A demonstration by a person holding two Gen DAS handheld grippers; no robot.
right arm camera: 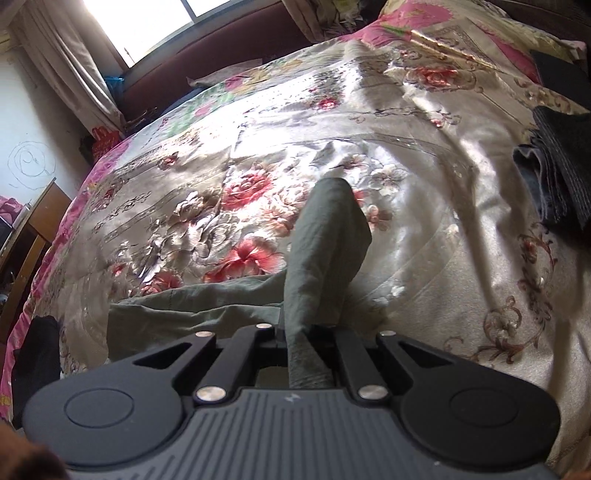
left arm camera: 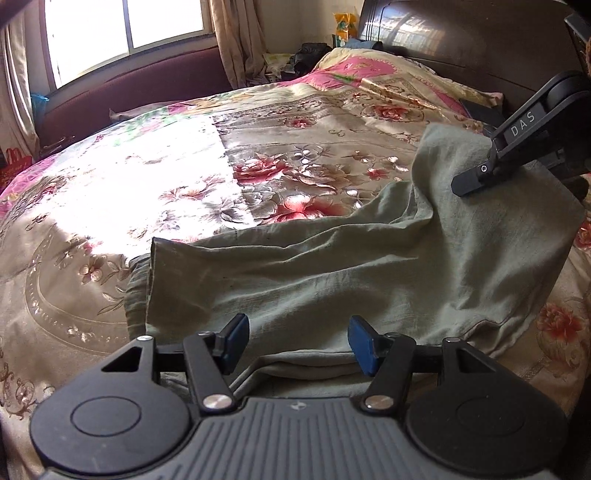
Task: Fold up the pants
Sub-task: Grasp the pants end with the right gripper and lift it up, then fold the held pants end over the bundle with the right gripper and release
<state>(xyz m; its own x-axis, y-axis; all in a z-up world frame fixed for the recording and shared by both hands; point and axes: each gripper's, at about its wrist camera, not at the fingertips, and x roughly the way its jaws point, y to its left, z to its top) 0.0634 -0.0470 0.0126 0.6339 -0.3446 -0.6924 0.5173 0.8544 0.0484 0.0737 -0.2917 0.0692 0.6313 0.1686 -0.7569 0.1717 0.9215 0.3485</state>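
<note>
Left gripper (left arm camera: 297,341) nearest, jaws spread wide, blue pads (left arm camera: 364,345) just over the near edge of the green pants (left arm camera: 332,266), gripping nothing. Pants lie crumpled across the near part of the floral bedspread (left arm camera: 147,177). Right gripper (right arm camera: 301,332) clamped on a raised fold of the pants at right. Dark folded cloth (right arm camera: 557,166) far right. Window (left arm camera: 122,26) beyond the bed.

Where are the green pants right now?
The pants lie on the flowered bedspread near the bed's front edge; the right hand-held gripper pinches one end up, the open left hand-held gripper hovers over the other.
</note>
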